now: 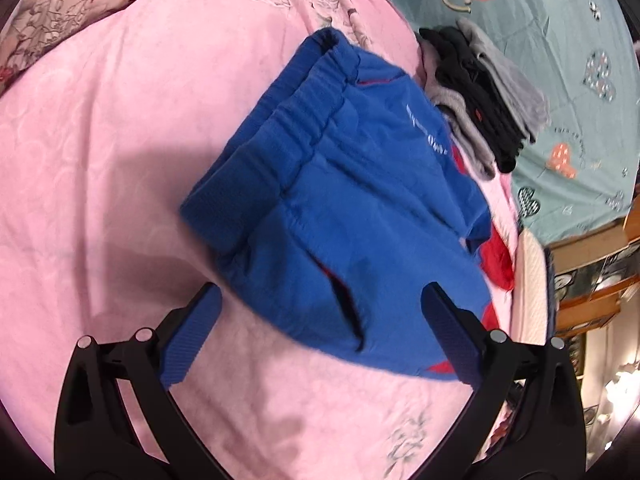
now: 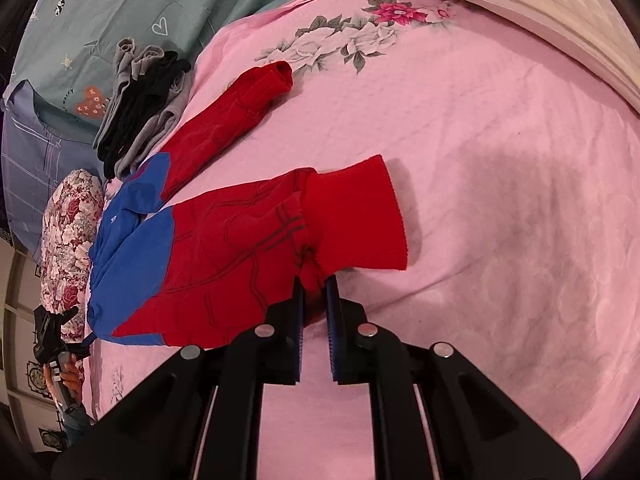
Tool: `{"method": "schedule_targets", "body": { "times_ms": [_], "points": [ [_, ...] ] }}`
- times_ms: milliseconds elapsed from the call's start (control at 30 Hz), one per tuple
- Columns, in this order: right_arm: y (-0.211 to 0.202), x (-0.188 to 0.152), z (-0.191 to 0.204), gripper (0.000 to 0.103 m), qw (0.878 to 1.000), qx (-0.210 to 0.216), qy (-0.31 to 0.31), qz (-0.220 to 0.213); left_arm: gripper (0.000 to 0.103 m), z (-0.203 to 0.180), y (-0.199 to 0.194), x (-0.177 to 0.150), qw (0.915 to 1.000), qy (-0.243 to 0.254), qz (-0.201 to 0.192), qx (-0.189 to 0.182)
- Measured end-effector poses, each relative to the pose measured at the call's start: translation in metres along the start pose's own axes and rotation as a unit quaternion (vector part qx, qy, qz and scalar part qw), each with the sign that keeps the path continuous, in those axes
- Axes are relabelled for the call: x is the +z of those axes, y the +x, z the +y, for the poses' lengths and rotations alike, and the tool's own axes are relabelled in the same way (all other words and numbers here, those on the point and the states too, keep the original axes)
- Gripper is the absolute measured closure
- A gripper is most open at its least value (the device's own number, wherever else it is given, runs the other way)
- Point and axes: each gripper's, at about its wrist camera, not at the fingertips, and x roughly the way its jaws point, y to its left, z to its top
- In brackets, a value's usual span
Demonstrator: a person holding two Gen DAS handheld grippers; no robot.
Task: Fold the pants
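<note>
Bright, even indoor light; soft shadows on the pink sheet (image 1: pixel 100 160); fisheye-bent edges; slight blur.

Pink floral bedspread (image 1: pixel 120 160), grey-and-black folded clothes (image 1: pixel 484 96) — teal heart-print sheet (image 1: pixel 560 40), cream pillow (image 2: pixel 540 20)

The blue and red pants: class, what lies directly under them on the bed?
The blue and red pants lie on a pink floral bedsheet, seen all around them. Whatever is beneath the fabric itself is covered.

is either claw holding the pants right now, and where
The right claw is shut on the pants, pinching the red leg just behind its cuff. The left claw is open over the blue waist end, holding nothing.
</note>
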Motion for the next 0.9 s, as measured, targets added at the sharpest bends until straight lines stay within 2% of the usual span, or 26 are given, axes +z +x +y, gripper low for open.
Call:
{"method": "schedule_targets", "body": {
  "times_ms": [133, 200, 233, 267, 333, 500, 733, 800, 833, 900],
  "points": [
    [-0.001, -0.002, -0.001, 0.092, 1.0, 0.005, 0.005, -0.003, 0.003, -0.001, 0.006, 0.008, 0.999, -0.027, -0.034, -0.011],
    [-0.001, -0.001, -0.002, 0.092, 1.0, 0.009, 0.008, -0.004, 0.01, -0.005, 0.006, 0.009, 0.9986, -0.024, -0.046, 0.004],
    [-0.002, -0.001, -0.002, 0.092, 1.0, 0.011, 0.01, -0.005, 0.046, -0.007, 0.005, 0.009, 0.9984, -0.017, -0.053, 0.013],
    [-0.004, -0.002, -0.002, 0.092, 1.0, 0.012, 0.01, -0.009, 0.089, -0.007, 0.006, 0.009, 0.9986, -0.012, -0.049, 0.016],
    [-0.008, -0.002, 0.0, 0.092, 1.0, 0.017, 0.009, -0.015, 0.09, 0.002, 0.009, 0.01, 0.9987, -0.034, -0.036, 0.008],
    [-0.033, -0.004, 0.008, 0.092, 0.999, 0.036, 0.002, -0.032, 0.091, 0.001, -0.006, 0.007, 0.9976, -0.04, -0.056, -0.005],
    [-0.076, -0.018, 0.017, 0.093, 0.997, 0.053, -0.006, -0.052, 0.092, -0.007, -0.063, -0.001, 0.9941, -0.02, -0.099, -0.04],
    [-0.077, -0.026, 0.018, 0.092, 0.998, 0.053, -0.022, -0.034, 0.092, -0.009, -0.073, -0.006, 0.9939, -0.006, -0.1, -0.045],
    [-0.073, -0.034, 0.019, 0.089, 0.998, 0.044, -0.038, -0.011, 0.092, -0.008, -0.076, -0.01, 0.9941, -0.002, -0.102, -0.037],
    [-0.067, -0.045, 0.021, 0.077, 0.998, -0.008, -0.058, 0.02, 0.09, -0.003, -0.073, -0.016, 0.9955, 0.016, -0.093, -0.01]
  ]
}}
